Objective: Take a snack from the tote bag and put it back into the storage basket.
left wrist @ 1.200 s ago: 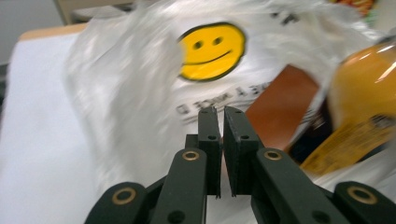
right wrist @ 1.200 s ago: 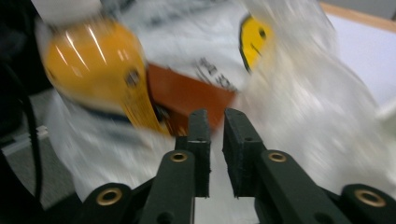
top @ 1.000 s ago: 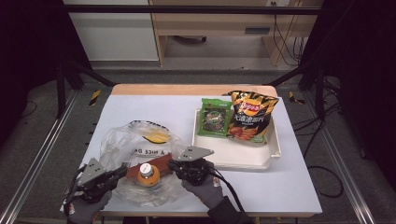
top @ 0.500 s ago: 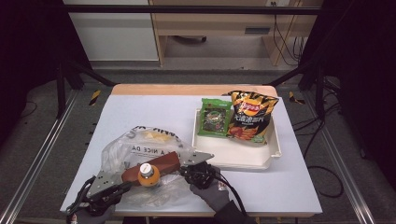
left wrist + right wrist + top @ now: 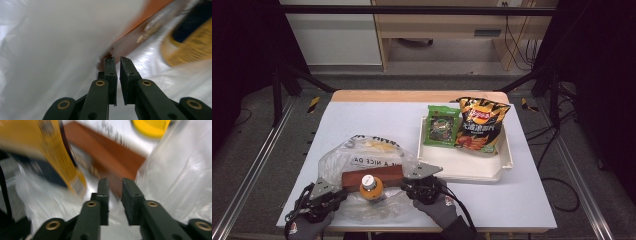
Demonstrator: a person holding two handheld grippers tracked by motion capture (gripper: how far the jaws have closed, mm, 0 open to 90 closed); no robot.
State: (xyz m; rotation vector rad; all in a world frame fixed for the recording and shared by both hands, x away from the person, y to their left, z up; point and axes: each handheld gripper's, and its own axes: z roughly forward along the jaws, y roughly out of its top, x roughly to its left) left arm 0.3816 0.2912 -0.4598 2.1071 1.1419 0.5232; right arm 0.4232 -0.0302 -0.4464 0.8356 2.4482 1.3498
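White tabletop (image 5: 362, 120) runs from a wooden strip at its far edge to the near edge where the person's gloved hands come in. Near that front edge lies a clear plastic bag (image 5: 362, 160), crumpled, with a brown box (image 5: 372, 176) and an orange bottle (image 5: 371, 186) inside it; the bottle sits just in front of the box. The left gripper (image 5: 334, 192) is at the bag's left near corner and the right gripper (image 5: 412, 186) at its right side, the box and bottle between them. In the left gripper view the jaws have just been opening and stand a narrow slit apart at the bag's film; whether film is caught between them I cannot tell. In the right gripper view the jaws have also just been opening, with a clear gap and nothing pinched. To the right a white tray (image 5: 504, 167) holds a green packet (image 5: 441, 125) and a chip bag (image 5: 481, 124); bare table lies left of the tray and beyond the bag
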